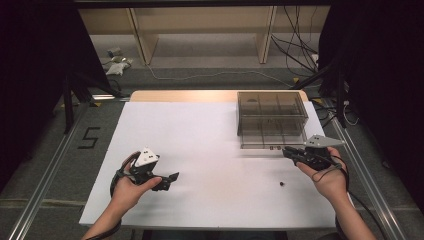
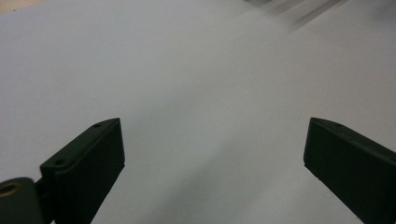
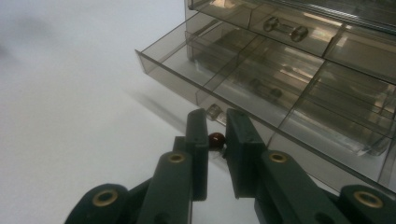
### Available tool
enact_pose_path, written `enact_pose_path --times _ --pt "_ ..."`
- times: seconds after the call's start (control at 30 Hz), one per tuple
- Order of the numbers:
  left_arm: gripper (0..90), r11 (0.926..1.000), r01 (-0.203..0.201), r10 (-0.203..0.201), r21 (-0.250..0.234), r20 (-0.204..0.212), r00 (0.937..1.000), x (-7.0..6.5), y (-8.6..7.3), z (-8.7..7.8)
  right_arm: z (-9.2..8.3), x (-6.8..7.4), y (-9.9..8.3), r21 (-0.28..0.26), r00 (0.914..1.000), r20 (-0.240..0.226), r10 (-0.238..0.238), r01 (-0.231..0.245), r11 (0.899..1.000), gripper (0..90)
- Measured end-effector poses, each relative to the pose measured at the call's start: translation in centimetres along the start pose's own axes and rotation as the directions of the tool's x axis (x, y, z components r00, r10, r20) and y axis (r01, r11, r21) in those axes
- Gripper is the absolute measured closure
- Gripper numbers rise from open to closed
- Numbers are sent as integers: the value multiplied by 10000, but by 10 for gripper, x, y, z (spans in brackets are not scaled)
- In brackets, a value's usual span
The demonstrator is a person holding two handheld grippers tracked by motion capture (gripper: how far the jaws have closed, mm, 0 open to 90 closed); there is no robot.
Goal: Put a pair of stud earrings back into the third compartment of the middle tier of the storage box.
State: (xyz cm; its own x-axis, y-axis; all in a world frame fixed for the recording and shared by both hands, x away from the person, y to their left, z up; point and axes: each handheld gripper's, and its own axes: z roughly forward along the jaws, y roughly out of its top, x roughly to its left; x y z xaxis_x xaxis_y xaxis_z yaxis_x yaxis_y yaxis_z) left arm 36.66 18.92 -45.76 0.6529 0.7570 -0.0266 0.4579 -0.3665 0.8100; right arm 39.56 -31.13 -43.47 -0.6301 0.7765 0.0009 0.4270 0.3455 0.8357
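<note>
A smoky see-through drawer box (image 1: 271,112) stands at the back right of the white table (image 1: 200,135). Its lower drawer (image 3: 224,70) is pulled out, showing several compartments. My right gripper (image 3: 217,119) is just in front of that drawer's front wall, shut on a small dark red bead (image 3: 215,140) held between its jaws. In the high view the right gripper (image 1: 286,150) points at the drawer front. My left gripper (image 1: 170,181) rests low at the table's near left, and in its own view the left gripper (image 2: 215,149) is wide open over bare white tabletop.
A tiny dark piece (image 1: 281,183) lies on the table near the right hand. Small metal parts (image 3: 282,28) sit in an upper drawer, and a dark part (image 3: 264,88) lies in the open one. Cables and shelf legs are beyond the table's far edge.
</note>
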Motion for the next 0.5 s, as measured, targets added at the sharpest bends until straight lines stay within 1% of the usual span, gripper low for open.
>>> enact_pose_path --times 0.5 --pt "54 10000 15 -15 0 -2 10000 0 0 1 1 -8 2 -114 9989 344 306 -302 9995 801"
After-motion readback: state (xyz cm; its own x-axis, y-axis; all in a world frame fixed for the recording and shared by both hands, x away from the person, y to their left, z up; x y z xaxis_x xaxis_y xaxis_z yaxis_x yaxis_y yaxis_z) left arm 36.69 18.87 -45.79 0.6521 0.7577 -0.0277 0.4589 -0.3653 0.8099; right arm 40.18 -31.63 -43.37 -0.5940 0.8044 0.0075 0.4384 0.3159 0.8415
